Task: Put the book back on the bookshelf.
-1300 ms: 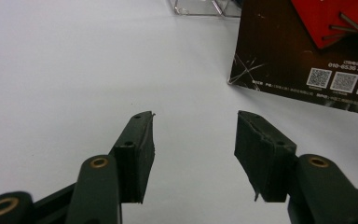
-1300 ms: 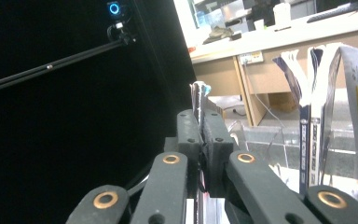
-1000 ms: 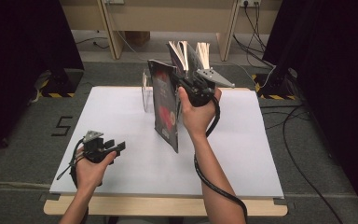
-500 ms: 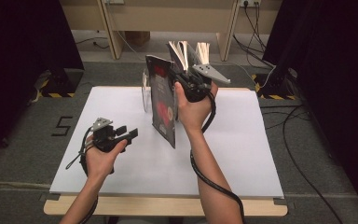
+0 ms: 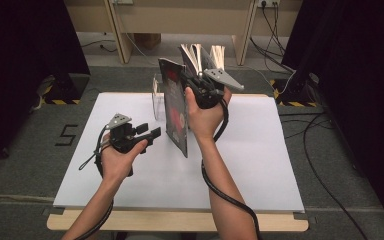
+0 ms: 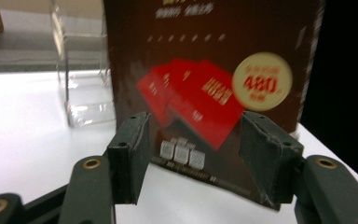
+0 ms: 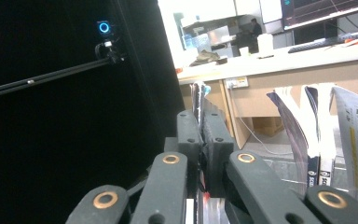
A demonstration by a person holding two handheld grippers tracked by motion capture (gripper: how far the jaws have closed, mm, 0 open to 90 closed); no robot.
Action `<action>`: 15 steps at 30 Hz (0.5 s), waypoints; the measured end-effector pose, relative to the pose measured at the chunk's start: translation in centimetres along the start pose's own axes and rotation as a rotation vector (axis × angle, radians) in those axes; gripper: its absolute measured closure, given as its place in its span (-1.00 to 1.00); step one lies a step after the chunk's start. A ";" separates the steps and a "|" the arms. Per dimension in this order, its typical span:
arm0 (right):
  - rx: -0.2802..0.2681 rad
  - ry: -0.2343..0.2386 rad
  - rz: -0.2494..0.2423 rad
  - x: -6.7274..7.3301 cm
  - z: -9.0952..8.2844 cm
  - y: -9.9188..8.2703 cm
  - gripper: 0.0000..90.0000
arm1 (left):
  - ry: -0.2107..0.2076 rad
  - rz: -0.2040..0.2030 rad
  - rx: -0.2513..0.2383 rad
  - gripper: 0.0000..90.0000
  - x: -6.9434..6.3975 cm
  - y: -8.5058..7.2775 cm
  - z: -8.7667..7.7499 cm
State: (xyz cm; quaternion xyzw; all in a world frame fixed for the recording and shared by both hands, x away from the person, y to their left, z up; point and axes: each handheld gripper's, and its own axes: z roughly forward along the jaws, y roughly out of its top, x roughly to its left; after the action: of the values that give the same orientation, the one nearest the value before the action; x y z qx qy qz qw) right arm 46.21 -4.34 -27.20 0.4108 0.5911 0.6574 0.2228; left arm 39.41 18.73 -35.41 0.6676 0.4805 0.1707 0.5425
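Observation:
A dark-covered book (image 5: 175, 107) with red cards printed on it hangs upright over the white table top (image 5: 260, 165), its pages (image 5: 202, 55) fanned out behind. My right gripper (image 5: 198, 85) is shut on the thin edge of the cover (image 7: 199, 100), and loose pages (image 7: 349, 135) stand to its right. My left gripper (image 5: 152, 132) hovers left of the book, pointing at the cover (image 6: 214, 84). Its jaws have just been opening; the left gripper (image 6: 193, 149) is open with nothing between its pads.
A clear acrylic stand (image 5: 156, 97) sits on the table behind the book, seen as a transparent holder (image 6: 81, 79) at the cover's left. Cables (image 5: 325, 130) lie on the floor to the right. A wooden bench leg (image 5: 120, 30) stands beyond the table.
My left hand has risen and moved right toward the book, and its jaws stand a little wider. The right hand and the book have stayed where they were.

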 end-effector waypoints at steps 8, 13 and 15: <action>0.004 0.000 -0.013 0.2 0.2 -0.3 0.95 | -0.016 0.042 -0.004 -0.08 -1.3 1.7 0.8; 0.008 -0.001 -0.009 0.3 0.2 -0.5 0.95 | -0.024 0.058 -0.013 -0.09 -2.0 2.4 1.4; 0.005 -0.001 -0.017 0.3 0.3 -0.6 0.95 | -0.026 0.061 -0.014 -0.09 -2.2 2.5 1.5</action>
State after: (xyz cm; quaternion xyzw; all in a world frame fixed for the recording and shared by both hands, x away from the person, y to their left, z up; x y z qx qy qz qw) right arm 46.13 -3.79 -27.65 0.4066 0.5960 0.6540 0.2275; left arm 40.60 16.23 -33.10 0.6803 0.4517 0.1816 0.5479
